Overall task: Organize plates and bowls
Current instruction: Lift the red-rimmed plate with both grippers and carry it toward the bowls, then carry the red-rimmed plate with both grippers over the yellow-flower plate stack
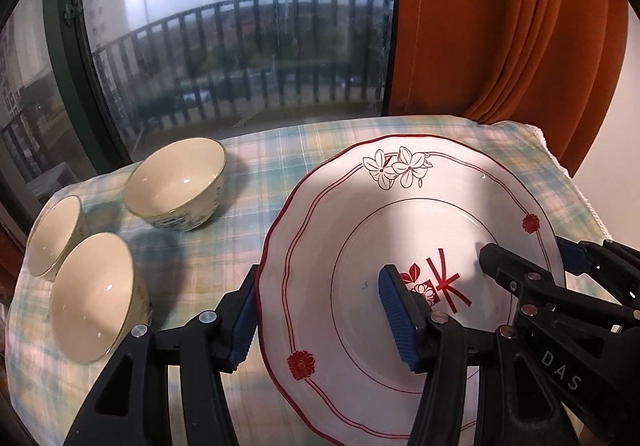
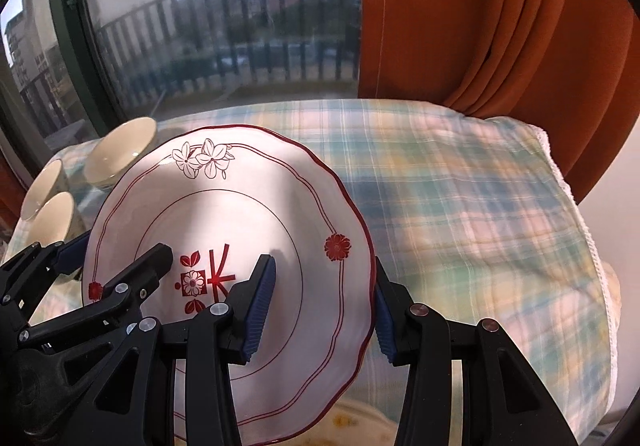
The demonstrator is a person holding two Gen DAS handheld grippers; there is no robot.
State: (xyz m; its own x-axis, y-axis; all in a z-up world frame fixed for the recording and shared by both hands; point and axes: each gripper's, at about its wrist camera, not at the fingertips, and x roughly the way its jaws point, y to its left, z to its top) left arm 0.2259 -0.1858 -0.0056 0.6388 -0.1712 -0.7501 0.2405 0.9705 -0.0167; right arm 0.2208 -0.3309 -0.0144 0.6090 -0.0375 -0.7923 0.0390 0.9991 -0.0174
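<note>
**Plate held by both rims above the checked cloth**

The left hand-held gripper (image 1: 324, 310) is clamped on the left rim of the plate (image 1: 400, 213), one blue pad under the edge and one on the face beside the red centre motif. The right hand-held gripper (image 2: 322, 308) grips the opposite rim the same way, so the plate (image 2: 224, 213) hangs between the two, tilted with its far edge raised. A second dish with yellow marks (image 2: 352, 422) peeks out beneath the plate's near edge.

Left of the plate, three cream bowls (image 1: 92, 298) (image 1: 52, 234) (image 1: 176, 181) stand close together near the left edge of the counter (image 1: 224, 246); the two nearest look to be touching, the third sits just behind them.

To the right and behind the plate, the checked cloth (image 2: 460, 205) lies bare as far as its lace-trimmed right edge. Beyond the far edge stand a window (image 1: 240, 45) with a railing outside and an orange curtain (image 2: 480, 25).
</note>
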